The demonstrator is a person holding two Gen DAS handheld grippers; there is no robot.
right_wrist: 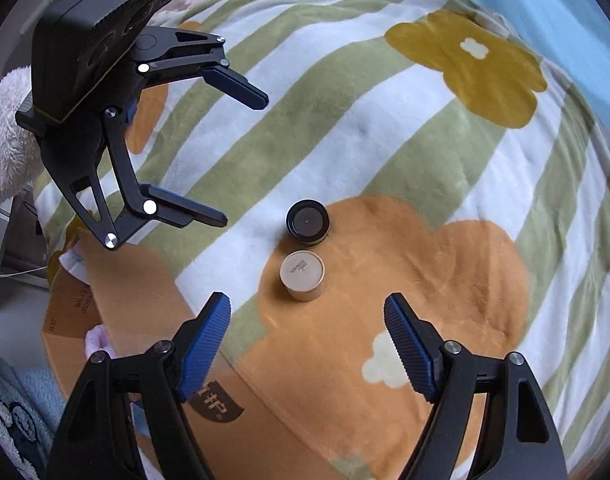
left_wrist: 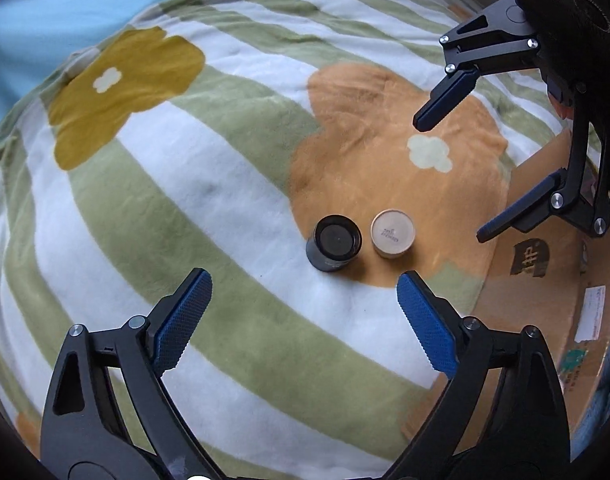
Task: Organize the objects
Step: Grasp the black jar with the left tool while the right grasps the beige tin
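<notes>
The black jar (left_wrist: 333, 242) and the tan jar (left_wrist: 393, 233) stand side by side, apart, on the striped flowered blanket (left_wrist: 209, 208) beside a cardboard box (left_wrist: 545, 300). I see my left gripper (left_wrist: 304, 322) and right gripper (right_wrist: 307, 350) both spread, empty. Only my right view shows a fluffy white cloth (right_wrist: 5, 136) at far left.

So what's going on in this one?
A person holds two grippers above a flowered blanket and grips nothing yet. The left gripper and the right gripper both hang open over two small round containers standing side by side, a black jar and a beige jar. A cardboard box sits at the blanket's edge.
</notes>
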